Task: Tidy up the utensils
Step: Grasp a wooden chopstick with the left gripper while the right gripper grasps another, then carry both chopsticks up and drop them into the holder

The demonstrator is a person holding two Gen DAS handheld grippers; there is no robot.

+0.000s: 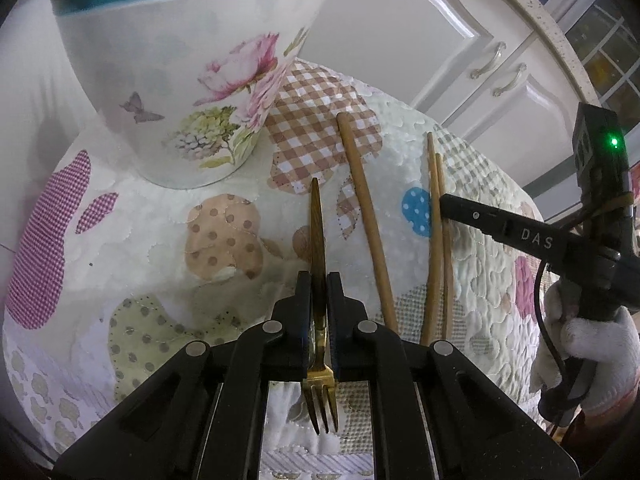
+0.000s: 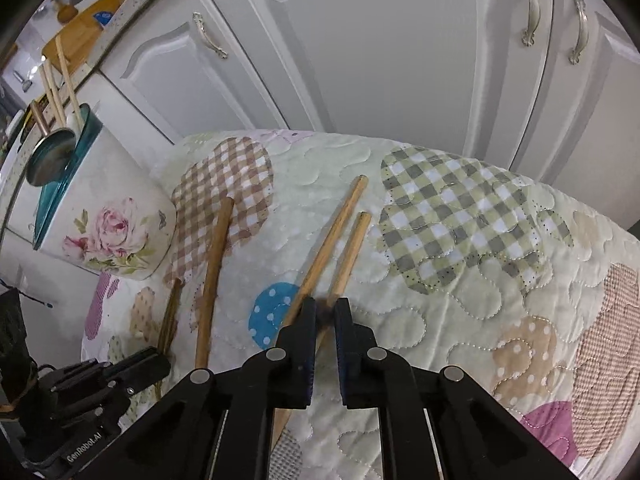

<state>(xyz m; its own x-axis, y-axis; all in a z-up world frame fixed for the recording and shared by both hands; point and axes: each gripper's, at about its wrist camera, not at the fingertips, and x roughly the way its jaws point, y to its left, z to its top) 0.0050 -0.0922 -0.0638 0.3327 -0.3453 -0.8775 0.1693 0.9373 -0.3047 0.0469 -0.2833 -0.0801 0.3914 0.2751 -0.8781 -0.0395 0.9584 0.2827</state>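
Left gripper is clamping the gold fork; right gripper is closing narrowly around paired chopsticks, grip unconfirmed. Floral holder at eleven o'clock is already holding several utensils; a single chopstick is awaiting collection.

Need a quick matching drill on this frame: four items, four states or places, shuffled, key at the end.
Items:
1. gold metal fork
2. pair of thin wooden chopsticks
3. single thick wooden stick
4. floral ceramic pot with teal rim

States:
A. lies free on the quilted patchwork cloth
B. clamped in the left tongs
C. holds utensils upright
D. between the right tongs

Pairs: 1-B, 2-D, 3-A, 4-C
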